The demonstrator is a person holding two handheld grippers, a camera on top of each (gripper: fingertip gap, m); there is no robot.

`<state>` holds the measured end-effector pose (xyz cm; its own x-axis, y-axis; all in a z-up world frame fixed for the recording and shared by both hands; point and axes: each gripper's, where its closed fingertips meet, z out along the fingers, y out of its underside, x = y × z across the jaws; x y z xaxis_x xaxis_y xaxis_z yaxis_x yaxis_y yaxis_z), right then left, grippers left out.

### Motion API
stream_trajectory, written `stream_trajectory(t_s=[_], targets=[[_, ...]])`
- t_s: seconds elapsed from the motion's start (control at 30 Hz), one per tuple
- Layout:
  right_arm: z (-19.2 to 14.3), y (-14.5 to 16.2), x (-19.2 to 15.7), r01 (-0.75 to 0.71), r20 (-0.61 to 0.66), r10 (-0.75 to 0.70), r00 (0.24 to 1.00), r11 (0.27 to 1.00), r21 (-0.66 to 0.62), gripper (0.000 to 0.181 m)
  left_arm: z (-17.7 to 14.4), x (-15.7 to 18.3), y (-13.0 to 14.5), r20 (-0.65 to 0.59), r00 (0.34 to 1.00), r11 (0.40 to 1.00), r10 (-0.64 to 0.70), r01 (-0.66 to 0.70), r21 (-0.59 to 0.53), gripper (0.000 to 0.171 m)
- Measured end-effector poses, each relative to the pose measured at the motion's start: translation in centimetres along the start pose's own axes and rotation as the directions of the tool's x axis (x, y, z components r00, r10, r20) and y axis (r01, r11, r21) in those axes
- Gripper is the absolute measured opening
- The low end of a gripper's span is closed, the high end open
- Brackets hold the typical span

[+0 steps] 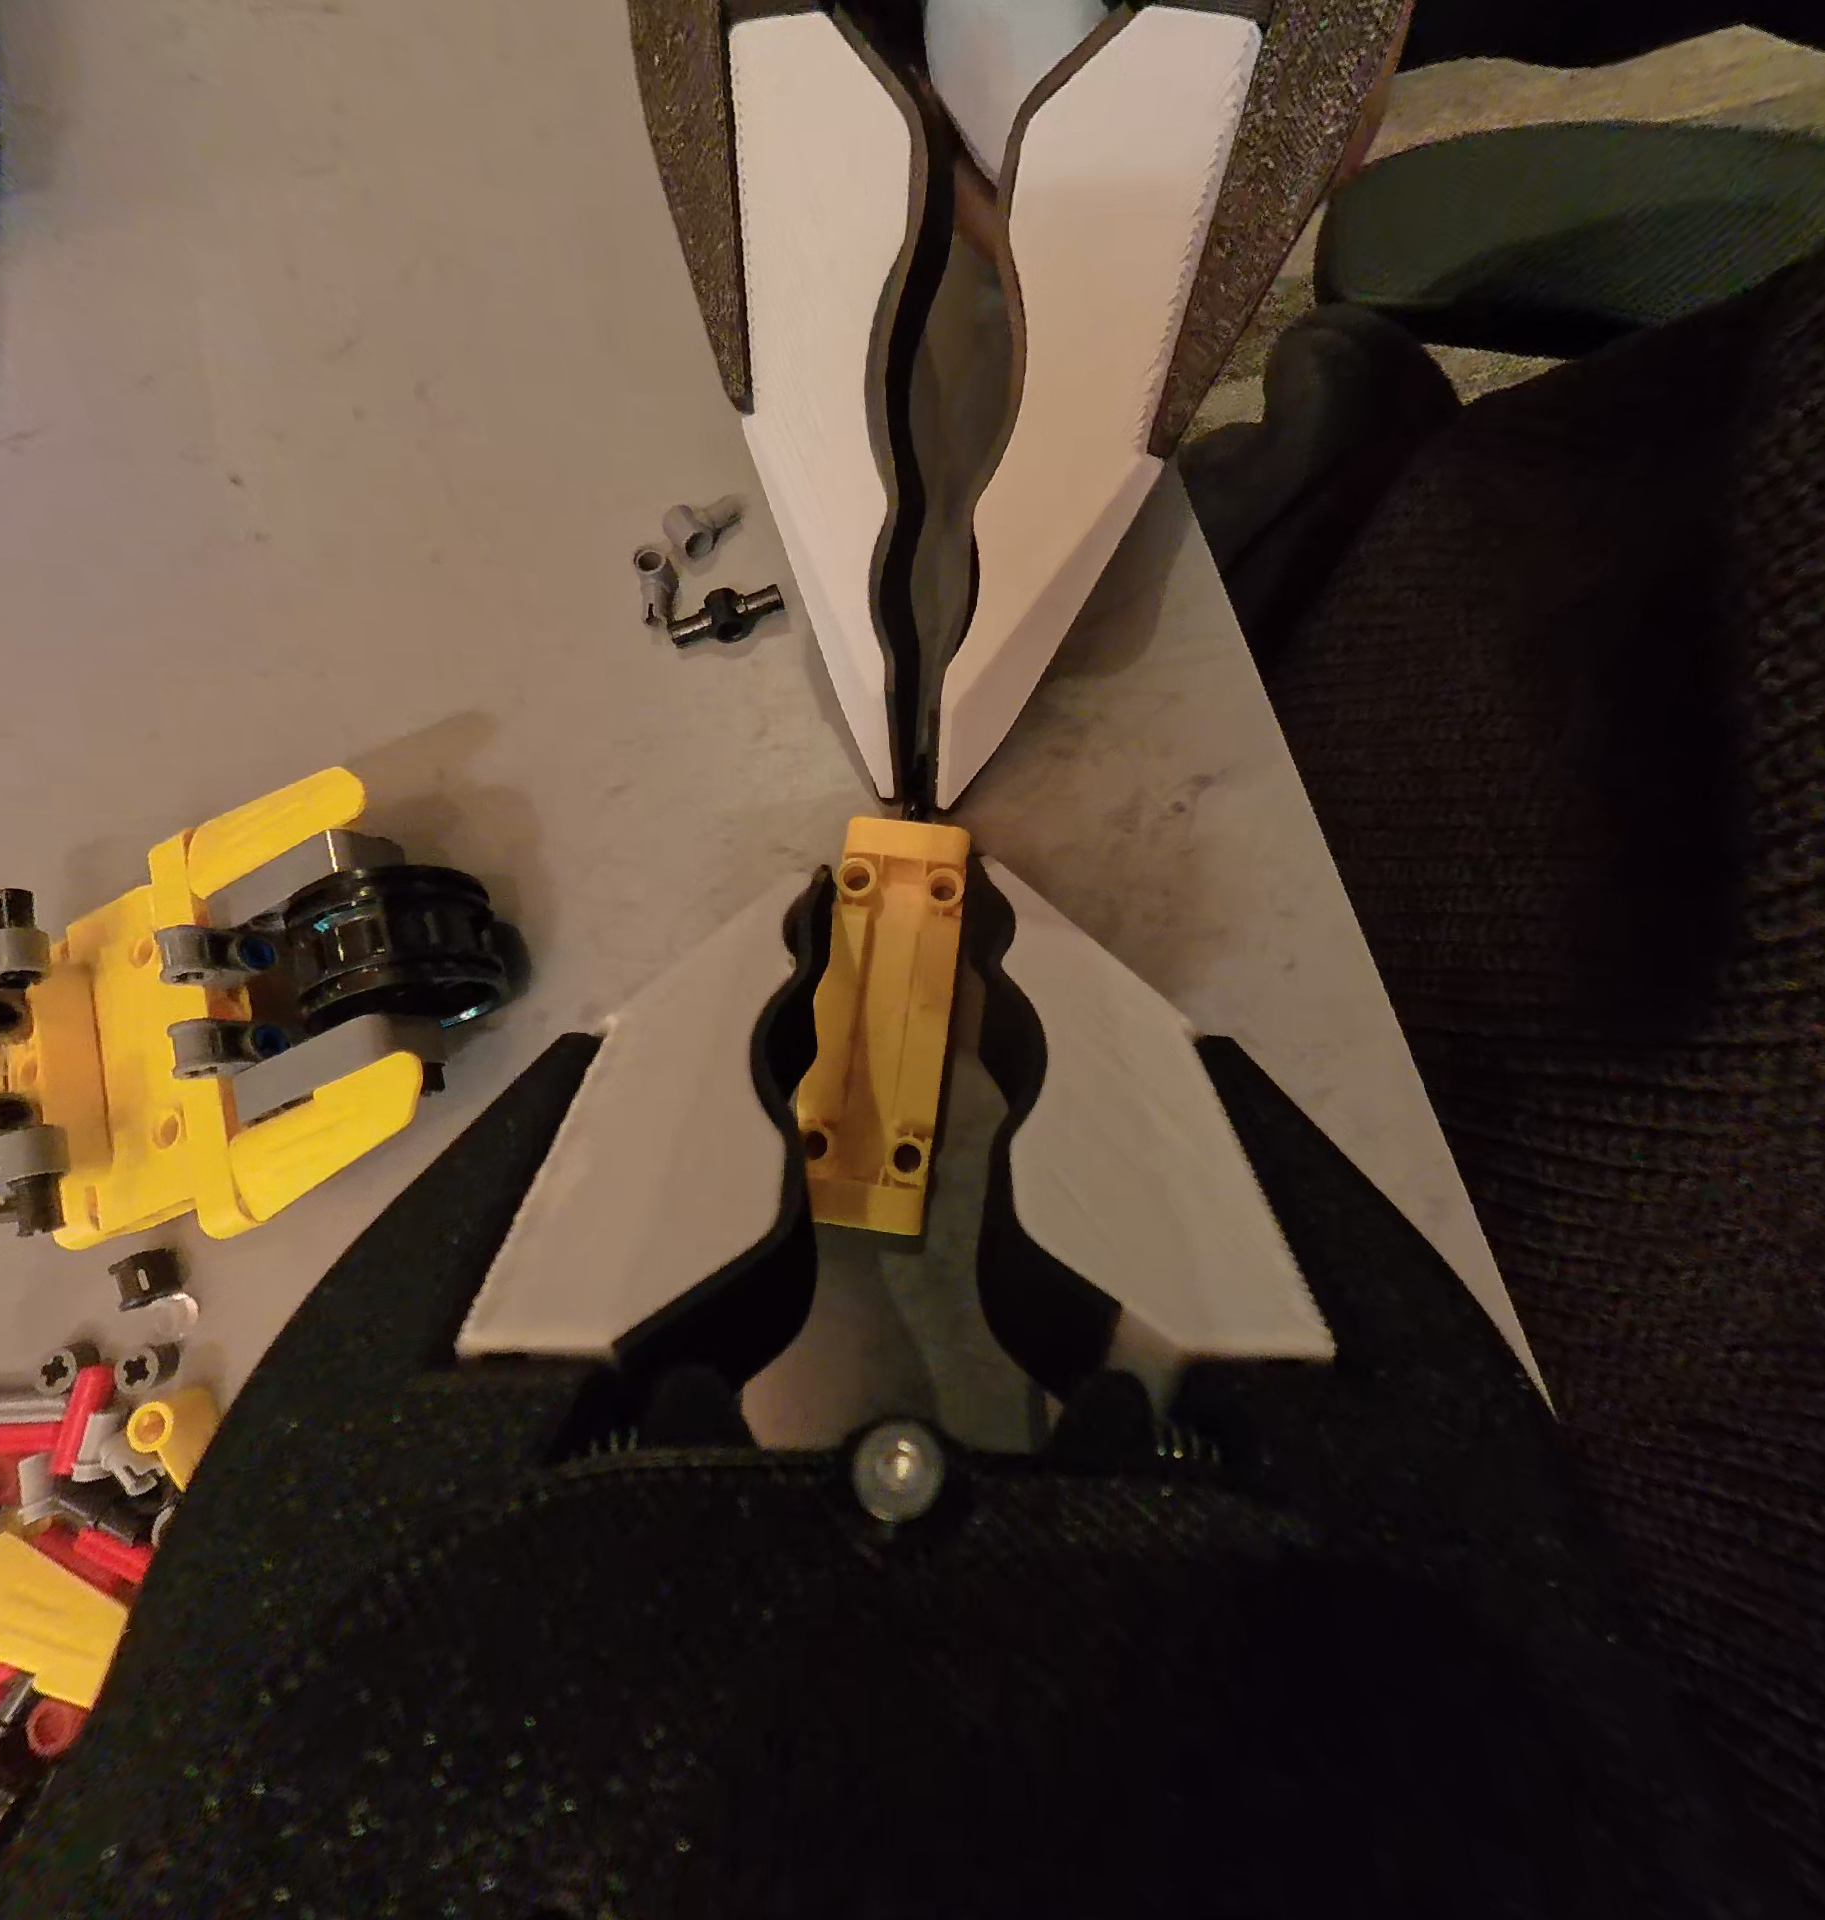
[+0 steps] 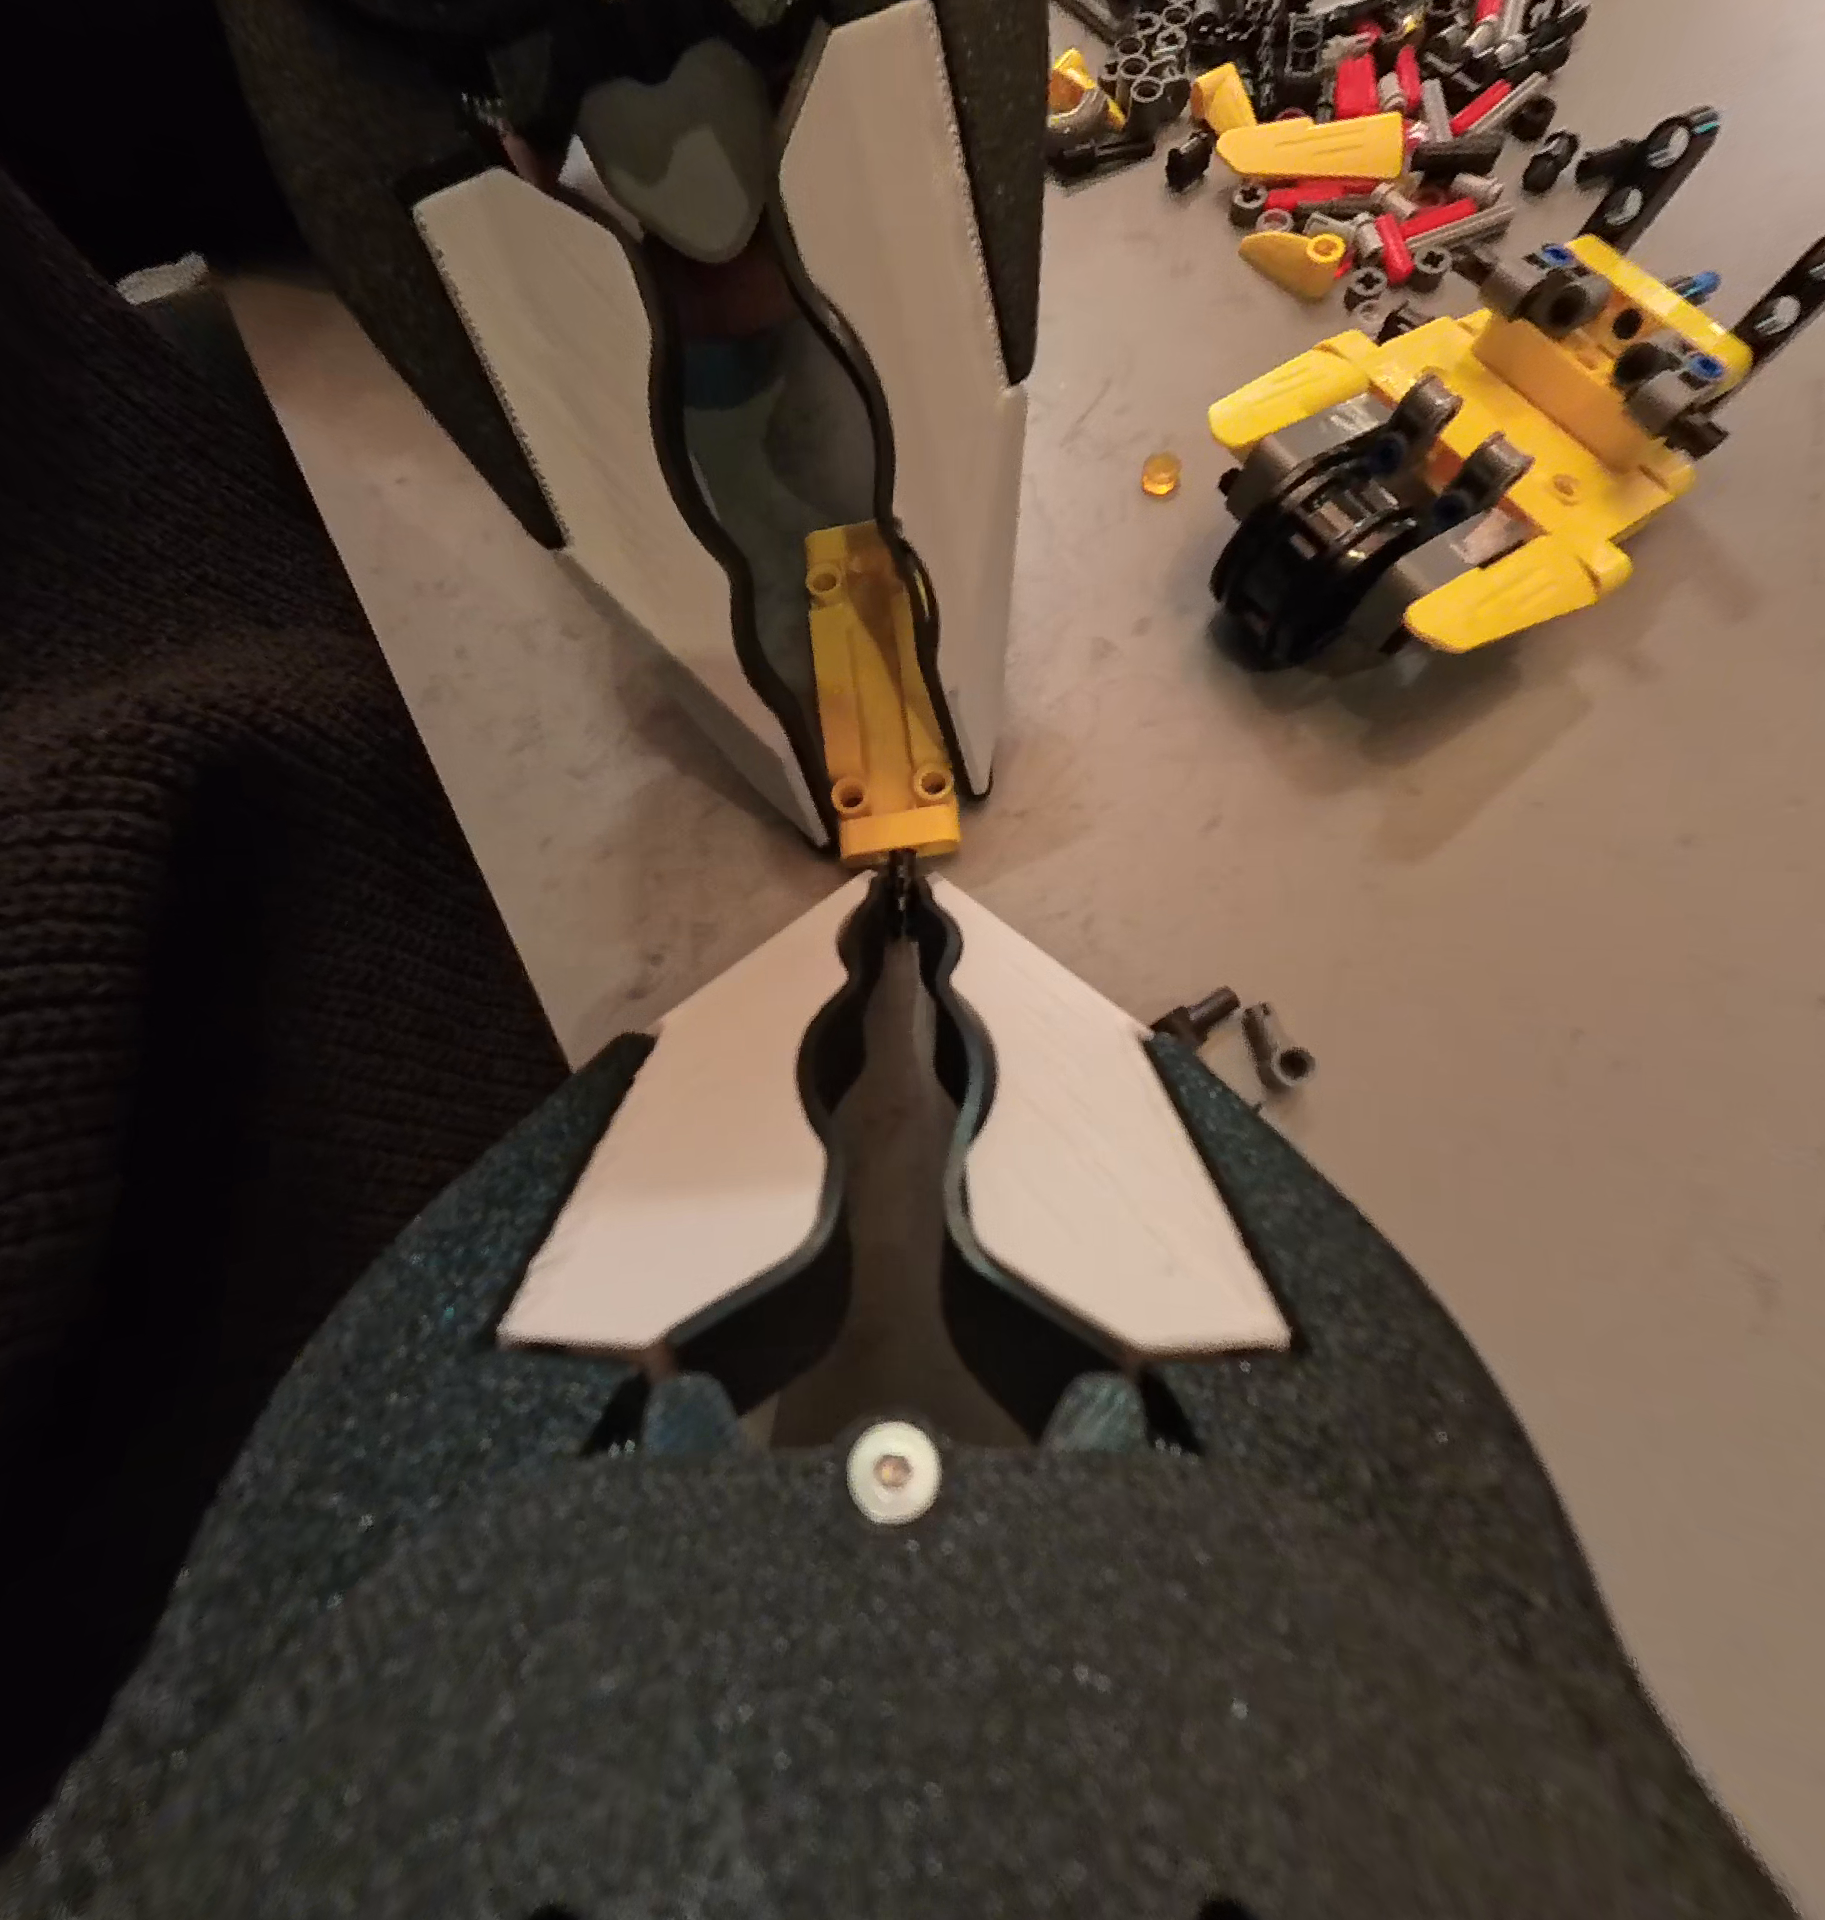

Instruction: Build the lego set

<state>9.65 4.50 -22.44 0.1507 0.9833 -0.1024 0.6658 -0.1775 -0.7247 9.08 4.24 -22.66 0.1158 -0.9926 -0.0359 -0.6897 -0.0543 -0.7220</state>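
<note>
— Above the grey table (image 1: 368, 364), what does the left gripper (image 1: 895, 883) hold?
— It is clamped on a yellow panel piece (image 1: 887, 1018), with the piece's far end out past the fingertips.
— And the right gripper (image 2: 900, 883)?
— Its jaws are pinched on a small black pin (image 2: 900, 871), which touches the near end of the yellow panel piece.
— What lies around?
— A half-built yellow model (image 2: 1459, 488) with a black wheel (image 1: 409, 951), well apart; a pile of loose parts (image 2: 1386, 135) behind it; two small connectors (image 1: 700, 571) just beside the right gripper.
</note>
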Motion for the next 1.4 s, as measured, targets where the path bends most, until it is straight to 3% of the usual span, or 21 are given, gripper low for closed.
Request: stream_trajectory(t_s=[0.13, 0.4, 0.7, 0.97, 1.2, 1.4], targets=[[0.0, 0.0, -0.1, -0.012, -0.026, 0.012, 1.0, 1.0, 0.009, 0.005, 0.0, 0.0, 0.0, 0.005, 1.0, 1.0, 0.002, -0.002, 0.0, 0.024], [0.2, -0.1, -1.1, -0.039, -0.009, 0.039, 0.999, 0.999, 0.036, 0.005, -0.2, 0.1, 0.0, 0.018, 1.0, 1.0, 0.013, -0.013, 0.008, 0.043], [0.1, -0.1, -1.1, -0.051, 0.011, 0.051, 0.999, 0.998, 0.047, 0.005, -0.3, 1.3, 0.0, -0.051, 0.998, 0.999, 0.043, -0.042, 0.012, 0.021], [0.1, 0.0, -1.2, -0.018, 0.027, 0.017, 0.999, 0.999, 0.036, 0.005, -0.2, 1.4, 0.1, -0.071, 0.997, 1.0, 0.03, -0.03, 0.007, 0.022], [-0.2, 0.2, -1.4, -0.013, 0.021, 0.012, 1.0, 0.999, 0.047, 0.02, -0.2, 1.4, 0.1, -0.085, 0.996, 1.0, 0.017, -0.017, 0.005, 0.022], [-0.2, 0.3, -0.5, 0.017, -0.077, -0.013, 0.997, 0.998, 0.06, 0.004, -0.2, 1.4, 0.1, -0.087, 0.996, 1.0, 0.014, -0.014, 0.005, 0.022]])
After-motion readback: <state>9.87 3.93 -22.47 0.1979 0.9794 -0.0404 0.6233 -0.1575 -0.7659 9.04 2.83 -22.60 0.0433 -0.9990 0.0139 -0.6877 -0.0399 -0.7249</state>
